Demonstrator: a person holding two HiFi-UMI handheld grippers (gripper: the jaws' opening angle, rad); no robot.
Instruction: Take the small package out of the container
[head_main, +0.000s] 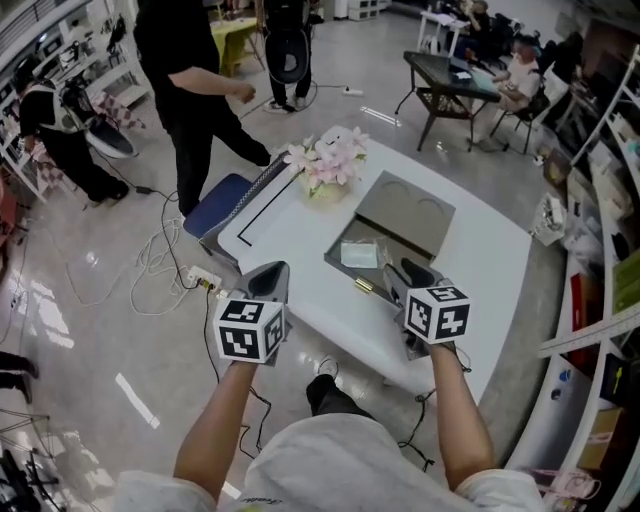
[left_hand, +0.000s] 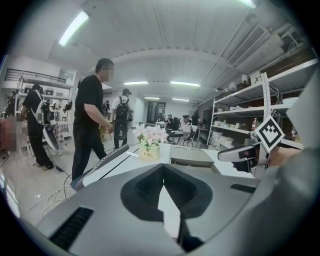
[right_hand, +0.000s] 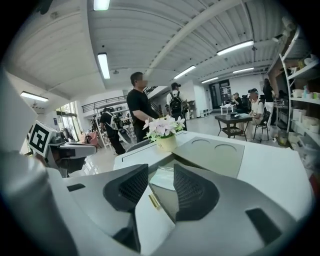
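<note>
**Jaws of the right gripper** (right_hand: 159, 169) (head_main: 405, 273): set wide apart, pads bare, nothing gripped. Poised over the near right corner of the open grey rectangular container (head_main: 352, 232) (right_hand: 169, 200).

**Seen through the gap, beyond the tips:** small pale flat plastic package (right_hand: 161, 179) (head_main: 360, 254), lying flat on the container's floor towards its left side, clear of both pads.

**Small brass-coloured latch** (head_main: 362, 286) (right_hand: 154, 201): on the container's near rim, just left of the right gripper.

**Grey hinged lid with two round recesses** (head_main: 405, 212) (right_hand: 215, 154): folded back on the far right side of the container, lying on the white worktop (head_main: 300, 250) (right_hand: 270, 165) (left_hand: 125, 159).

**Jaws of the left gripper** (left_hand: 161, 168) (head_main: 271, 271): tips closed together, nothing between them. Held over the near left edge of the worktop, left of the container and well apart from the package.

**Black-and-white marker cubes:** one on the left gripper (head_main: 250, 328) (right_hand: 40, 138) and one on the right (head_main: 437, 312) (left_hand: 270, 134), each above a bare forearm.

**Further out on the worktop:** pale yellow pot of pink and white flowers (head_main: 326, 165) (left_hand: 149, 145) (right_hand: 165, 134), standing far left of the container.

**On the floor** (head_main: 80, 300): white power strip (head_main: 203, 278) with loose cables, just left of the worktop's near left corner.

**Beyond the worktop's far left end:** person in black clothes (head_main: 190, 70) (left_hand: 90, 125) (right_hand: 139, 105), standing.

**Far right:** dark folding table (head_main: 445, 75) (right_hand: 237, 120), with people seated beside it.
</note>
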